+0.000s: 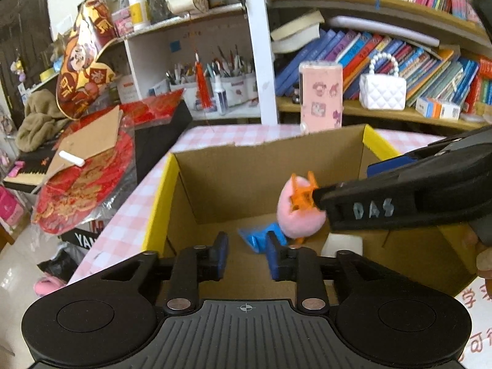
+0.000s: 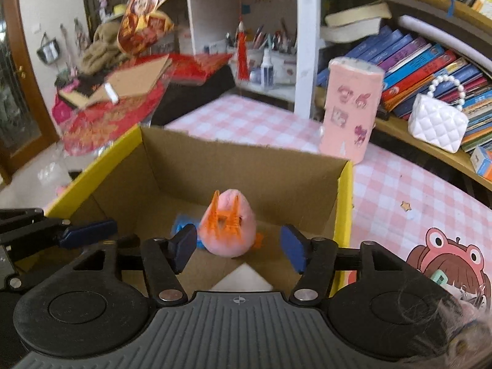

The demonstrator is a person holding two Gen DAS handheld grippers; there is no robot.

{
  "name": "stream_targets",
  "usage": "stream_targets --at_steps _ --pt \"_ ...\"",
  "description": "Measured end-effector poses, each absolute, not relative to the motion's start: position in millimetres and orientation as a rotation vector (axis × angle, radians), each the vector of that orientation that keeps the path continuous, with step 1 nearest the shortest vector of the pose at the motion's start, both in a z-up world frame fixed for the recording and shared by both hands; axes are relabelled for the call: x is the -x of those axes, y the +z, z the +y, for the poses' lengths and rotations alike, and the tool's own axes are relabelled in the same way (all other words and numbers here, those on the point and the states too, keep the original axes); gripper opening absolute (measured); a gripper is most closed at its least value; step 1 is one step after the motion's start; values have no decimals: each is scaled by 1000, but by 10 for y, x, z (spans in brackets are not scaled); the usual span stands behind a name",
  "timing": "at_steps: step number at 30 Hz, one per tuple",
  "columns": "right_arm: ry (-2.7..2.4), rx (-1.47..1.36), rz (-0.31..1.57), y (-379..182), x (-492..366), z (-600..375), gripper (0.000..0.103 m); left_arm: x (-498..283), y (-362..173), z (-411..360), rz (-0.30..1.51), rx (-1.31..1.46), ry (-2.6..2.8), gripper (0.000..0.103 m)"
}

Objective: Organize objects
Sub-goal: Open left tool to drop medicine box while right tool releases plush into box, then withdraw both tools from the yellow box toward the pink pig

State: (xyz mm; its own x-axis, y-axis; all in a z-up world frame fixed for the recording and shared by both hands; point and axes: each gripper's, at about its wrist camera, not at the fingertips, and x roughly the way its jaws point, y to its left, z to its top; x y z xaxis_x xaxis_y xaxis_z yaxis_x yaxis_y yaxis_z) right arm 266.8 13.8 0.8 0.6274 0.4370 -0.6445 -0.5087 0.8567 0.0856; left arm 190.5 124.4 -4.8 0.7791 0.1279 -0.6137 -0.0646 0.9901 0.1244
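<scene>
Left gripper (image 1: pixel 247 253): jaws apart, empty, over the near edge of the cardboard box (image 1: pixel 196 184)
Blue toy (image 1: pixel 255 236): on the box floor, partly hidden
Pink plush (image 2: pixel 229 226): with orange claw clip (image 2: pixel 226 218) on it, inside the box, between the spread fingers
Right gripper (image 2: pixel 238 246): jaws apart, gripping nothing
Pink container (image 2: pixel 350 107): upright on checked tablecloth (image 2: pixel 399 184) behind the box

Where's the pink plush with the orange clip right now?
The pink plush is inside the cardboard box, just ahead of the open right gripper, with a blue object beside it on the box floor.
</scene>
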Motion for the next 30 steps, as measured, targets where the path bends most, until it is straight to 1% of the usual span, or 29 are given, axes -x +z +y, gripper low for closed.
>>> stream_targets --at_steps 2,3,4,5,7,10,16,25,30 --pt "525 56 675 101 -2629 70 59 -1860 21 1256 646 -83 110 33" --pt "516 25 656 152 -2603 28 59 -1838 60 1264 633 -75 114 36" --pt "506 -2 640 198 -2577 -9 59 -1814 97 1273 621 -66 121 43" --pt "497 -25 627 239 -2549 -42 59 -1784 133 1286 605 -59 129 46" --pt "480 -60 604 315 -2491 -98 59 -1717 202 1304 571 -50 147 58" --pt "456 -78 575 400 -2383 -154 59 -1610 287 1352 532 -42 175 70" --pt "381 -54 530 441 -2091 -247 60 -1379 348 1463 509 -7 218 76" --pt "314 -18 577 273 -1530 -357 61 -950 267 1506 548 -3 233 78" --pt "308 1 608 180 -1199 -363 63 -689 252 1512 560 -13 230 78"
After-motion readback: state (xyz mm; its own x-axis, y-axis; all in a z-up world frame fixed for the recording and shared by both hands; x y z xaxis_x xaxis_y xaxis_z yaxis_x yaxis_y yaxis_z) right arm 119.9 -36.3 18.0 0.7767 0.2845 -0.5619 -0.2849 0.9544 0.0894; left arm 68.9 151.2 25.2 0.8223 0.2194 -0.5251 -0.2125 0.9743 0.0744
